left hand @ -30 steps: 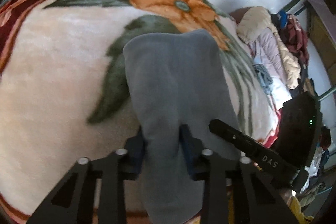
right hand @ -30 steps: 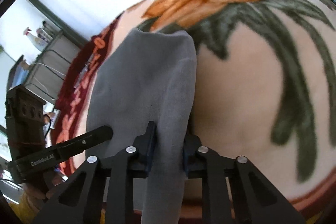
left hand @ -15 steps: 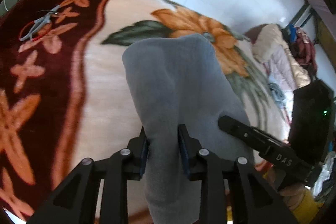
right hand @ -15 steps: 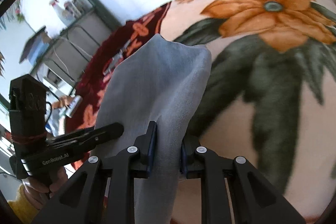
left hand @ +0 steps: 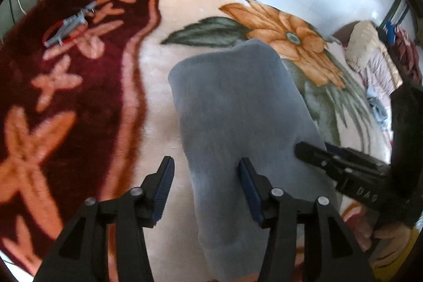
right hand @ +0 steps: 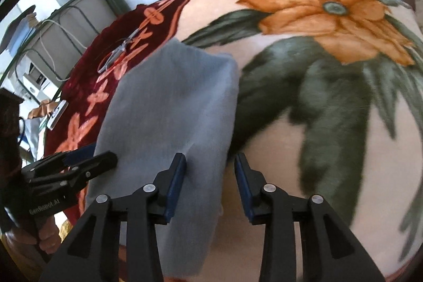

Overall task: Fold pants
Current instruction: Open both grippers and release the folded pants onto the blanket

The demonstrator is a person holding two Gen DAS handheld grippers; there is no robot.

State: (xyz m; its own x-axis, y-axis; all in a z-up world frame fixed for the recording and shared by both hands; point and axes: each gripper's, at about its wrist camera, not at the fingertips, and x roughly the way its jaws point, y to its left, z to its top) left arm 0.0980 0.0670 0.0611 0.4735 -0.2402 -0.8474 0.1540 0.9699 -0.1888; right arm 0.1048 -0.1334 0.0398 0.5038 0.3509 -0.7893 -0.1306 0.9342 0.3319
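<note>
Left wrist view: the left gripper (left hand: 205, 185) was seen spread wide, the edge of the grey pants (left hand: 238, 107) lying loose between its fingers on the floral blanket (left hand: 158, 102). A straight withdrawal was judged best, so the fold would not be dragged.

Right wrist view: the right gripper (right hand: 210, 183) was likewise wide apart, gripping nothing; the pants (right hand: 171, 107) lay folded beneath it, scissors (right hand: 119, 52) well apart

A floral blanket (left hand: 148, 107) carries folded grey pants (left hand: 238, 107) and, well apart, scissors (left hand: 70, 25).
</note>
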